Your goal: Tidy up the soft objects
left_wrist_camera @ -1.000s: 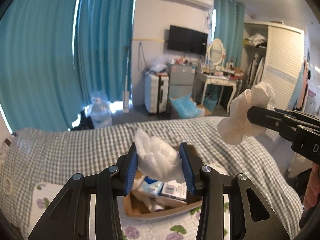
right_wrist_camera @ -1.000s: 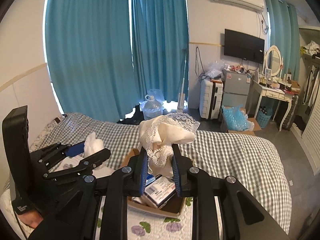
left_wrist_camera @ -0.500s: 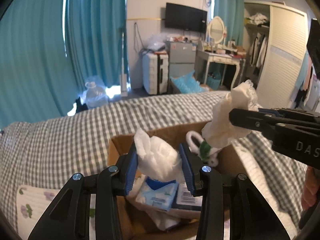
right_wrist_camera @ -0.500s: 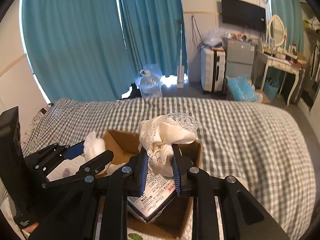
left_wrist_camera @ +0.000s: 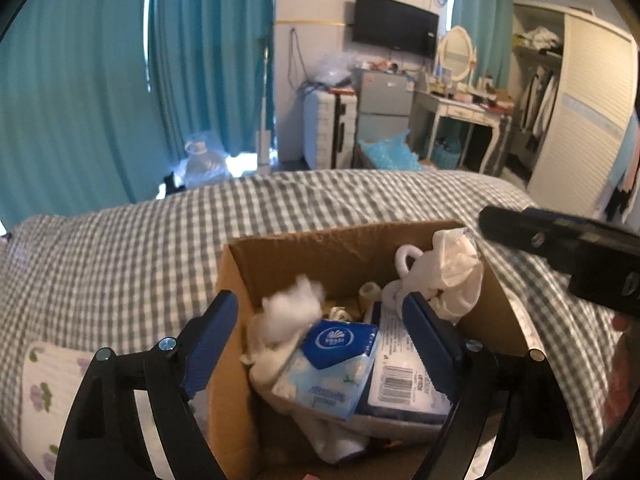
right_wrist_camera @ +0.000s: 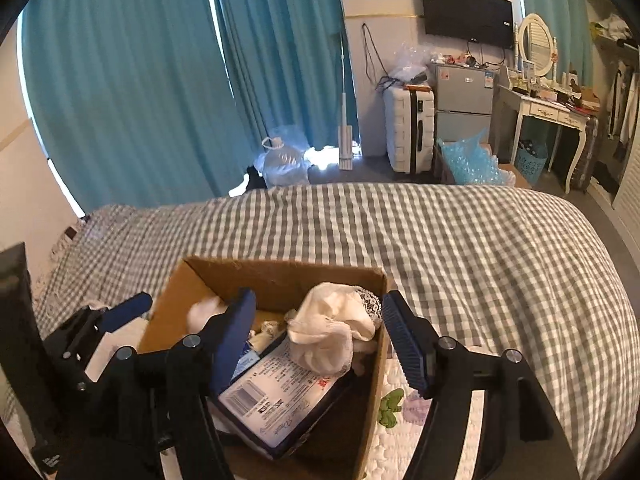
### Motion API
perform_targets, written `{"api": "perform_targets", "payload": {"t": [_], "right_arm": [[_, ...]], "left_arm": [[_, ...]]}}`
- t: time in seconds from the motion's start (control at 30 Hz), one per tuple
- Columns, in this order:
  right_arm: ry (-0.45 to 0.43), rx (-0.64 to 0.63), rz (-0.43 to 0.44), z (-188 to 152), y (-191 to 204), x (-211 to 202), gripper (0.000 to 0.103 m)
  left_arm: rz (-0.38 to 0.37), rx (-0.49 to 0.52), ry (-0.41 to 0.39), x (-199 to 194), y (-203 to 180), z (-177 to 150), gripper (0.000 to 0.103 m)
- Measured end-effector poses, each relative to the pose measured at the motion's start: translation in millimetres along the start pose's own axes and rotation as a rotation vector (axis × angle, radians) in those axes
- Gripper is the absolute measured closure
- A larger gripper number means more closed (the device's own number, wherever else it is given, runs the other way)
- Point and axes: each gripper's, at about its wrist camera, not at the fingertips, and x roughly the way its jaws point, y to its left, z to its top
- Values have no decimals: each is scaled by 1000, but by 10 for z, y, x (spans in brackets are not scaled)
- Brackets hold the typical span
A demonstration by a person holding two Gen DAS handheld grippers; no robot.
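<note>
A brown cardboard box (left_wrist_camera: 340,248) sits on the checked bed; it also shows in the right wrist view (right_wrist_camera: 280,276). My left gripper (left_wrist_camera: 320,320) is open above the box, and a white crumpled tissue (left_wrist_camera: 292,312) lies loose inside beneath it. My right gripper (right_wrist_camera: 320,332) is open above the box, and a cream lace cloth (right_wrist_camera: 332,328) lies loose in the box between its fingers; the cloth also shows in the left wrist view (left_wrist_camera: 452,276). The right gripper's body shows in the left wrist view (left_wrist_camera: 560,240).
The box holds a blue tissue pack (left_wrist_camera: 332,364), a flat barcoded package (right_wrist_camera: 276,396) and a white ring object (left_wrist_camera: 406,258). A floral quilt (right_wrist_camera: 400,420) lies at the near bed edge. A suitcase (right_wrist_camera: 408,128), a fridge and a dressing table stand beyond the bed.
Both grippers have moved down over the box and opened. The tissue has dropped from the left gripper and the lace cloth from the right, both into the box.
</note>
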Motion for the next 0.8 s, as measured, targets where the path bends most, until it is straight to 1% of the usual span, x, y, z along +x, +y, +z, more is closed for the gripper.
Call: {"api": "perform_targets", "payload": {"t": [0.07,0.17,0.27,0.37,0.47,0.57,0.6,0.63,0.7,0.73,0.77,0.8], "right_arm": [[-22,-1,1,64,17,-177,37],[-73,-5,6,175,79,-572,37],[-130,-19,7,267,167,-1019,37],[-197,-36,8,334,261,-1561,34],[-263,-56,18,347,359,-2102,30],[-335,-79,19,308,435,-2659,22],[-363,-87,17,281,465,-2873,19],[-378,-91,20,265,476,-3001,16],[-420,-99,29,192,508,-3325,14],[-438,-106,34,156,524,-3459,12],[-455,-116,35,104,552,-3624,10],[-466,-125,32,70,558,-3734,8]], "left_arm": [[17,13,-17,-142,-4,50,18],[36,14,-67,-480,6,169,18],[46,8,-129,-943,-3,291,18],[62,13,-212,-1473,-54,385,18],[59,6,-286,-1986,-120,444,18],[73,2,-346,-2427,-202,483,18],[75,7,-365,-2584,-233,485,18],[73,16,-387,-2741,-266,477,17],[65,38,-441,-3050,-350,426,17],[68,45,-472,-3196,-383,386,15],[77,50,-496,-3314,-413,340,5],[90,51,-531,-3453,-441,285,0]]}}
